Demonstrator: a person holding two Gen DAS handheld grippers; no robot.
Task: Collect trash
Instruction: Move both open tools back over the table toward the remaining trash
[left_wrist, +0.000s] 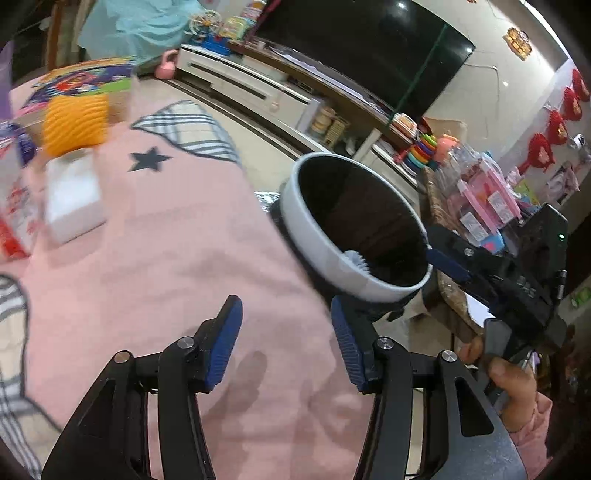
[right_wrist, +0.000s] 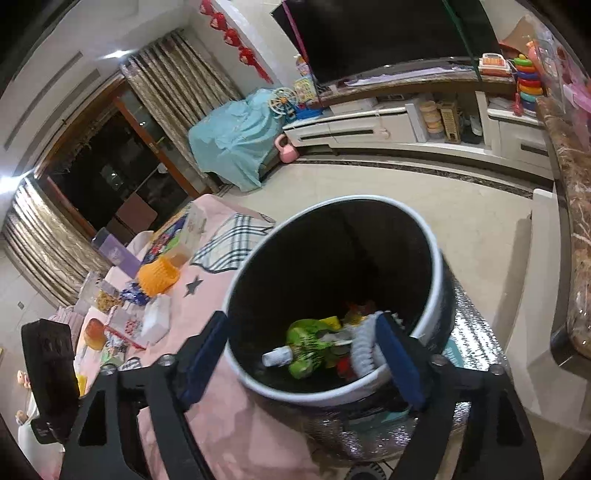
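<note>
the orange thing (left_wrist: 75, 123) and white box (left_wrist: 74, 197) near the pink cloth's (left_wrist: 184, 258) far-left edge are blurred; bin (right_wrist: 332, 295) litter indistinct.

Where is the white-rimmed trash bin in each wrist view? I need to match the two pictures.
Left wrist: trash bin right of centre, beyond the left gripper.
Right wrist: trash bin centre, between the right gripper fingers, litter inside.
Shared landmark: the orange ribbed container on the pink cloth.
</note>
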